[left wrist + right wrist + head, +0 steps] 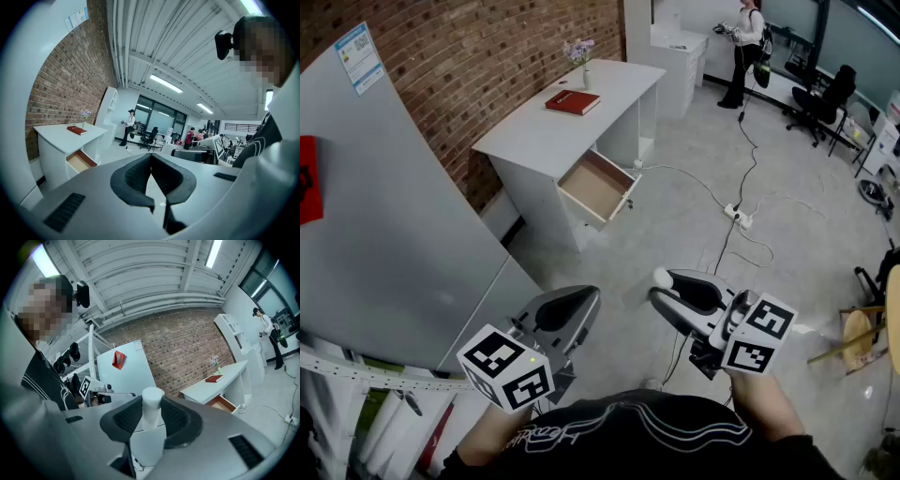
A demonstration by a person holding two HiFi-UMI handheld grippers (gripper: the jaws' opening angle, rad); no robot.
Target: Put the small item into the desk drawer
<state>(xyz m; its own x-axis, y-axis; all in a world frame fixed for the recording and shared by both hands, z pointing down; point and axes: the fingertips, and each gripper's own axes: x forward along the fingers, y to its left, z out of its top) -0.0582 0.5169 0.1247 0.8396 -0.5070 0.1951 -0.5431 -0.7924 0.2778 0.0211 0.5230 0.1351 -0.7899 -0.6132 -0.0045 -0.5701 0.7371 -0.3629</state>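
Observation:
My right gripper (664,287) is shut on a small white cylinder-shaped item (151,408), whose rounded end (661,277) sticks out past the pads. The left gripper (587,298) is beside it, its pads (140,176) together with nothing between them. Both are held close to the person's body, well away from the white desk (546,131) by the brick wall. The desk's drawer (594,186) is pulled out and looks empty. It also shows in the left gripper view as the drawer (80,161) and in the right gripper view as the drawer (223,403).
A red book (573,101) and a small flower vase (584,67) rest on the desk. A large grey panel (394,216) leans at my left. A power strip with cables (737,215) crosses the floor. A person (748,42) stands far back near office chairs (821,97).

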